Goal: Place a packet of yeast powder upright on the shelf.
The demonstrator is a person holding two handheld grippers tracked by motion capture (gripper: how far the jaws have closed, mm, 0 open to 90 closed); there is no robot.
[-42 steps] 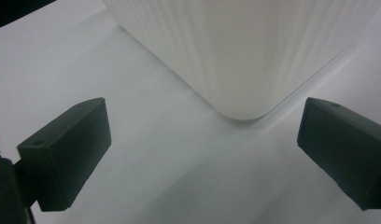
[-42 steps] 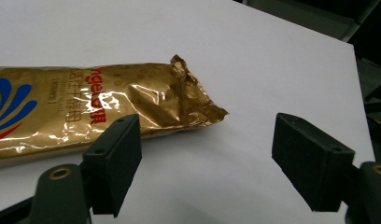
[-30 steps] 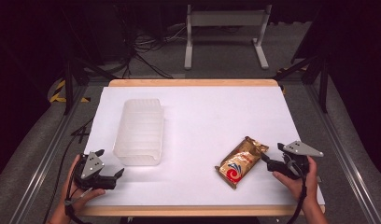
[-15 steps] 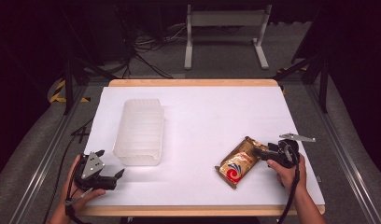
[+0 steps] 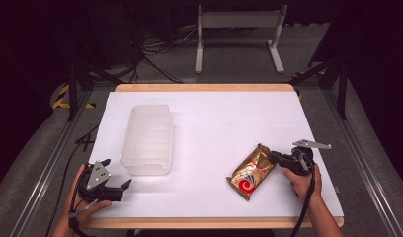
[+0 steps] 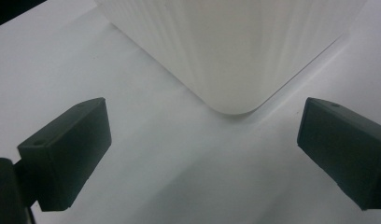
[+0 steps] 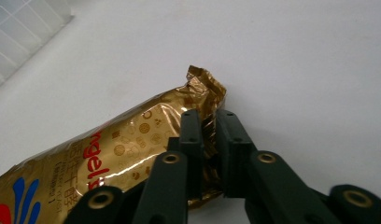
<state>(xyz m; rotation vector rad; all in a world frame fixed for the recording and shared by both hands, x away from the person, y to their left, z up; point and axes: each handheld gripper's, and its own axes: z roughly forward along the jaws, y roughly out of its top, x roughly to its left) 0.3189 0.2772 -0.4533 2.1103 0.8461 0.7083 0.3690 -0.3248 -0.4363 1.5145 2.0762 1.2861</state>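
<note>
There is one white table [image 5: 209,123]. On it there is one clear plastic box [image 5: 147,139]. There is one gold snack bag [image 5: 251,171], to the right of the box. There are two grippers: the left gripper [image 5: 124,185] just below the box, and the right gripper [image 5: 274,155] far to the box's right. Two hands hold them.

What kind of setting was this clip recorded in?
Probably a lab or studio recording bench: a white-topped table in a dark room, cables on the grey floor, a metal stand behind, and only a clear plastic tub and gold snack packet laid out.
</note>
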